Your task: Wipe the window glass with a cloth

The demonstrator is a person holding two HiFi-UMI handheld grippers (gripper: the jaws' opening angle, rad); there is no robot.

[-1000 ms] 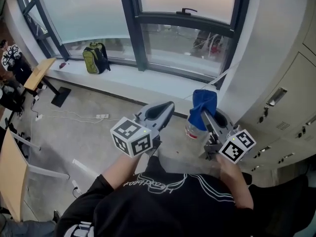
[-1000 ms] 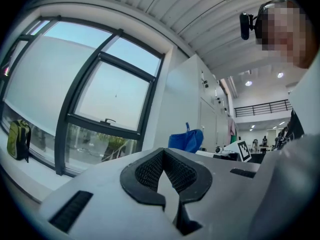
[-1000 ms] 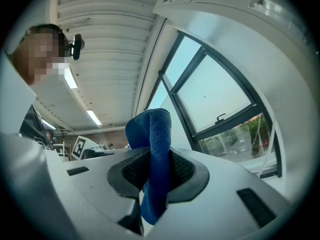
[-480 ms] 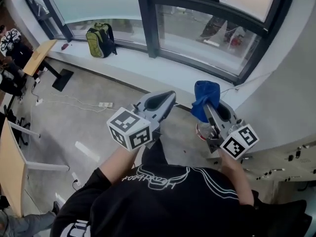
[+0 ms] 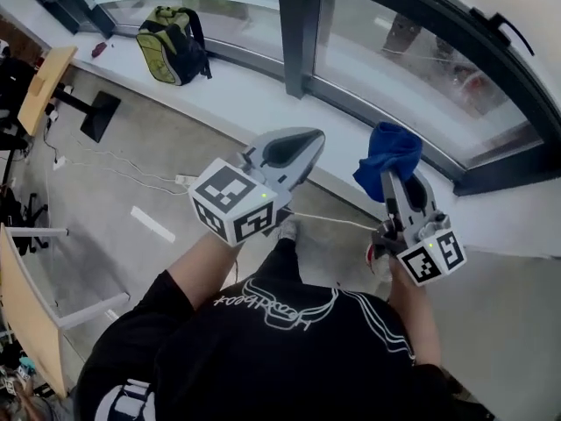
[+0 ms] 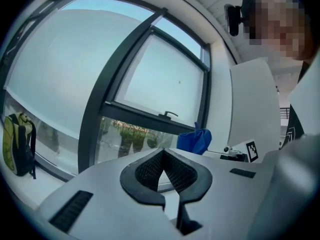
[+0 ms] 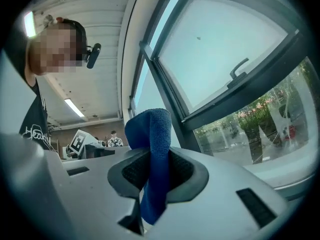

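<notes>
A blue cloth (image 5: 388, 154) (image 7: 152, 149) is bunched between the jaws of my right gripper (image 5: 394, 175) (image 7: 153, 170), which is shut on it and raised toward the window glass (image 5: 412, 77) (image 7: 220, 49). The cloth (image 6: 194, 141) also shows at the right in the left gripper view. My left gripper (image 5: 294, 147) (image 6: 164, 168) is shut with nothing between its jaws, held to the left of the cloth and pointing at the dark window frame (image 5: 301, 24) (image 6: 112, 86). A window handle (image 5: 504, 29) (image 7: 239, 69) sits on the upper sash.
A green backpack (image 5: 172, 44) (image 6: 16, 143) leans on the white sill (image 5: 237, 90) at the left. A wooden desk edge (image 5: 39, 90) and cables (image 5: 131, 178) lie on the floor at the left. A white wall (image 5: 517, 226) stands at the right.
Both grippers have risen and moved closer to the window, the right one carrying the blue cloth. The lockers at the right have dropped out of view.
</notes>
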